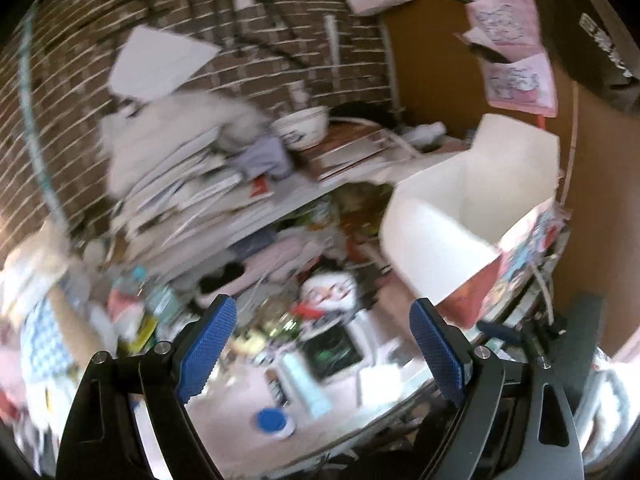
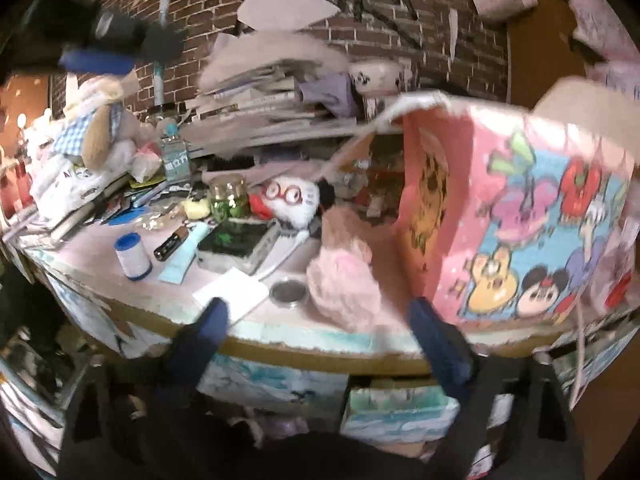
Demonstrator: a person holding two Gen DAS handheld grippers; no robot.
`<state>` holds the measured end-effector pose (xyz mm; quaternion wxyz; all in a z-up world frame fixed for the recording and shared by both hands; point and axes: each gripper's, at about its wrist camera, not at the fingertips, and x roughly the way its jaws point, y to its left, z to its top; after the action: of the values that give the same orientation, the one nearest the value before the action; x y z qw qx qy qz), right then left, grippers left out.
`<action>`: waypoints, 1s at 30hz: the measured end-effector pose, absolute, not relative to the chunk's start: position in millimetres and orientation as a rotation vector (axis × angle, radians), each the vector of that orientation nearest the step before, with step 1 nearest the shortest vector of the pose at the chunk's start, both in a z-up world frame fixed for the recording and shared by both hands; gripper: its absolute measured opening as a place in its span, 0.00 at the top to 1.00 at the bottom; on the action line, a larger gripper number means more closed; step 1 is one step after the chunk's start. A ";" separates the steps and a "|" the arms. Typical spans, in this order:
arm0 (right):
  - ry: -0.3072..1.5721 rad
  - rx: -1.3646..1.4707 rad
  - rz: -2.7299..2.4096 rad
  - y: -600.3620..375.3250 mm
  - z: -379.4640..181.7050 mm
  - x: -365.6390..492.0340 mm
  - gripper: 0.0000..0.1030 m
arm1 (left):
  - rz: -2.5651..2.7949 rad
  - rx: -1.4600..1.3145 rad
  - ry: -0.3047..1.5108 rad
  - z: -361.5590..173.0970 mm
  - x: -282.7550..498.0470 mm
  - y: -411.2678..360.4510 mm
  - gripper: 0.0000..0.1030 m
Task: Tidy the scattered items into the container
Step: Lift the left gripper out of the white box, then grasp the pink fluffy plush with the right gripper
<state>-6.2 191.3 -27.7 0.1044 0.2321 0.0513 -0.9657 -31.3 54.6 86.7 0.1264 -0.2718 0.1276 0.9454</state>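
Blue textured pads of the left gripper [image 1: 322,344] fill the foreground of its view, jaws spread wide w/ nothing between them, hanging above the desk [image 1: 352,404]. Right gripper [image 2: 316,344] is likewise wide apart and empty, fingers motion-blurred, held just in front of the desk's front edge.

Container is a pink cartoon-printed bag [image 2: 516,232] w/ white interior, standing open at the desk's right end; printed mouse-eared heads, a duck and flowers show on its side, no legible text. Just left of it lies a pink fluffy item [image 2: 344,284], touching or nearly touching the bag — blur makes that hard to call. Beside that: a round shallow tin [image 2: 289,293], a white card [image 2: 232,292], a dark green-glinting box [image 2: 236,242], a blue-capped white roll [image 2: 132,258], a white plush w/ red glasses [image 2: 290,196] and a glass jar [image 2: 229,196].

Only writing seen: a clear bottle [image 2: 176,156] w/ a teal label carrying white characters, too soft to read.

Desk top is pinkish, front edge painted teal over cardboard. Behind, a heap of books and papers [image 2: 272,96] carries a printed bowl [image 1: 302,126]. Brick wall [image 2: 400,24] at back, brown board at right.
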 end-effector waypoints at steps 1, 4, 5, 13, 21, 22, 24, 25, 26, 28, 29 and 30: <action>0.154 0.661 -2.857 189.3 -25.6 -5.9 0.28 | 2.771 -0.798 0.363 82.0 -28.8 50.2 0.16; 0.199 0.602 -2.901 182.9 -20.6 -10.1 0.28 | 2.818 -0.823 0.315 65.3 -21.9 34.4 0.16; 0.214 0.595 -2.915 180.6 -20.3 -13.5 0.28 | 2.821 -0.829 0.295 60.8 -20.5 30.8 0.16; 0.268 0.693 -2.982 184.1 -32.2 -42.0 0.46 | 2.763 -0.914 0.165 27.6 -25.7 18.9 0.16; 0.231 0.795 -2.934 192.8 -48.3 -58.3 0.69 | 2.732 -0.981 0.099 7.0 -38.3 18.7 0.16; 0.229 0.792 -2.932 193.0 -48.5 -58.0 0.71 | 2.730 -0.989 0.093 5.1 -39.4 18.6 0.16; 0.227 0.783 -2.925 193.4 -49.3 -56.9 0.74 | 2.731 -0.995 0.082 3.4 -40.3 18.7 0.16; 0.230 0.780 -2.923 193.3 -49.9 -56.3 0.76 | 2.729 -0.997 0.075 3.0 -40.7 18.6 0.16; 0.234 0.775 -2.921 192.6 -49.9 -56.0 0.77 | 2.723 -0.998 0.065 2.3 -41.2 18.3 0.16; 0.234 0.766 -2.922 191.8 -49.4 -55.2 0.78 | 2.722 -1.001 0.055 1.4 -41.8 18.0 0.16; 0.228 0.756 -2.922 191.5 -48.6 -54.9 0.78 | 2.722 -1.004 0.054 0.9 -42.3 18.0 0.16; 0.226 0.746 -2.925 191.4 -48.0 -54.2 0.79 | 2.722 -1.007 0.055 0.3 -42.6 18.3 0.16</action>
<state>-54.2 191.4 -48.0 0.0572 0.2459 0.0746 -0.9647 -42.6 18.3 0.3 0.1192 -0.3445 0.0189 0.9310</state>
